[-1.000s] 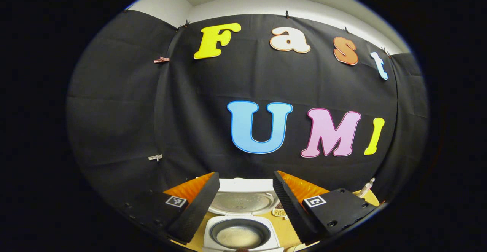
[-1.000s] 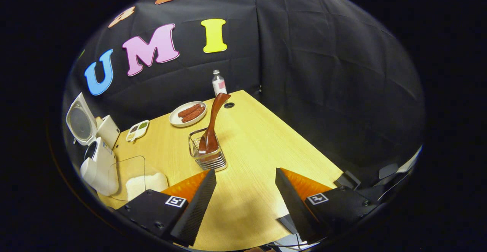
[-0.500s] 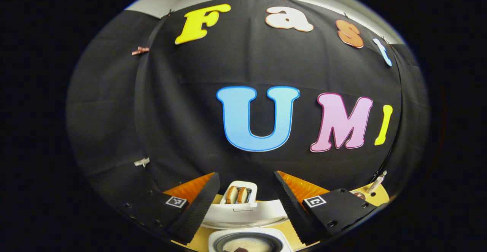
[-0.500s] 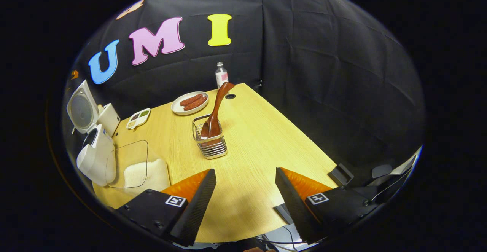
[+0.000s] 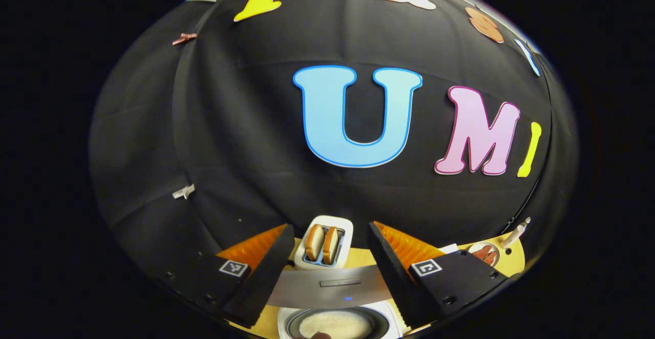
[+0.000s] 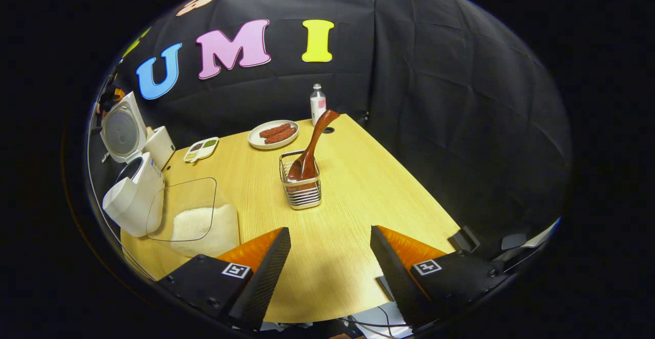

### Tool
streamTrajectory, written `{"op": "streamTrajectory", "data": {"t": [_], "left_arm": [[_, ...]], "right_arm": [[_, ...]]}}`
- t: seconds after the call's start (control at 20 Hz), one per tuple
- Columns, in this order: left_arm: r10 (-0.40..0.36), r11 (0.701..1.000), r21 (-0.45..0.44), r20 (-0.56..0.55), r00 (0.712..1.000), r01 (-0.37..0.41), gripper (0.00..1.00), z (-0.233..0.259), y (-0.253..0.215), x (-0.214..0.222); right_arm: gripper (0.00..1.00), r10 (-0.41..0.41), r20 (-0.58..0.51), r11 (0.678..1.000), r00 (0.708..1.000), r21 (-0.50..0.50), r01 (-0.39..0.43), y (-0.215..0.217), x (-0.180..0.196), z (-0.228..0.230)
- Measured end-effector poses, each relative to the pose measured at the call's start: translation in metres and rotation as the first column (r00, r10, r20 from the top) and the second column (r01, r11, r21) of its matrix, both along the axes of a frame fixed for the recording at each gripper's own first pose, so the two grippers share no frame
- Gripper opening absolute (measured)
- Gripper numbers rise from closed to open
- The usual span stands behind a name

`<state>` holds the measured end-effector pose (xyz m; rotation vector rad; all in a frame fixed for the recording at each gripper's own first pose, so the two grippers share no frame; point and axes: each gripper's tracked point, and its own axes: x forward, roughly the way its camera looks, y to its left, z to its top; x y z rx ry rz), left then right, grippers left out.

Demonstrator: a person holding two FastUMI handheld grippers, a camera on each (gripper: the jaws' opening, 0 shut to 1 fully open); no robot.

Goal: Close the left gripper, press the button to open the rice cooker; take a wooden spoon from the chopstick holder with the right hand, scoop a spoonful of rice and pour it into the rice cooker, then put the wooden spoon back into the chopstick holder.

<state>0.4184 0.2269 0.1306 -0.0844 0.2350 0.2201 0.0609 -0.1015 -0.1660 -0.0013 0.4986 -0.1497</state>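
The white rice cooker (image 6: 130,200) stands open at the table's left edge, its lid (image 6: 122,131) upright. In the left gripper view I look down on its pot (image 5: 335,323), which holds white rice, and the lid's top edge (image 5: 327,288) crosses between my fingers. My left gripper (image 5: 330,229) hangs open above the cooker, holding nothing. The brown wooden spoon (image 6: 312,144) leans in the wire chopstick holder (image 6: 303,190) mid-table. My right gripper (image 6: 330,229) is open and empty, well short of the holder, over bare tabletop.
A clear container of rice (image 6: 197,221) sits beside the cooker. A toaster (image 5: 325,244) with two bread slices stands behind it. Further back are a seasoning tray (image 6: 201,149), a plate of sausages (image 6: 274,134) and a small bottle (image 6: 318,104). The table edge (image 6: 409,180) runs along the right.
The left gripper has moved forward over the cooker, so the lid now shows edge-on and the toaster has come into view. The right gripper has drawn back from the holder. Both stayed open.
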Motion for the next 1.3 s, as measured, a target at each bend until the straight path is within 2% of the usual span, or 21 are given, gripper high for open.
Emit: {"op": "streamTrajectory", "data": {"t": [0.2, 0.45, 0.85, 1.05, 1.3], "left_arm": [[-0.023, 1.0, -0.02, -0.059, 0.998, 0.022, 1.0, -0.012, -0.01, -0.02], [-0.052, 0.997, -0.056, -0.109, 0.993, 0.046, 1.0, -0.039, -0.033, -0.071], [-0.075, 0.995, -0.073, -0.177, 0.981, 0.063, 0.99, -0.138, -0.072, -0.158], [-0.075, 0.997, -0.026, -0.19, 0.979, 0.072, 0.99, -0.186, -0.084, -0.175], [-0.062, 0.998, -0.03, -0.179, 0.982, 0.057, 1.0, -0.221, -0.091, -0.183]], "right_arm": [[0.99, 0.008, 0.008, 1.0, 1.0, 0.008, -0.008, 0.002, 0.002, 0.0], [0.99, 0.023, 0.047, 1.0, 0.999, 0.012, -0.023, 0.006, 0.008, 0.012], [0.99, 0.073, 0.106, 0.997, 0.992, -0.004, -0.073, 0.025, 0.007, 0.034], [0.99, 0.094, 0.145, 0.996, 0.985, -0.018, -0.092, 0.037, 0.009, 0.051], [0.99, 0.138, 0.201, 0.99, 0.97, -0.046, -0.132, 0.055, 0.012, 0.081]]}}
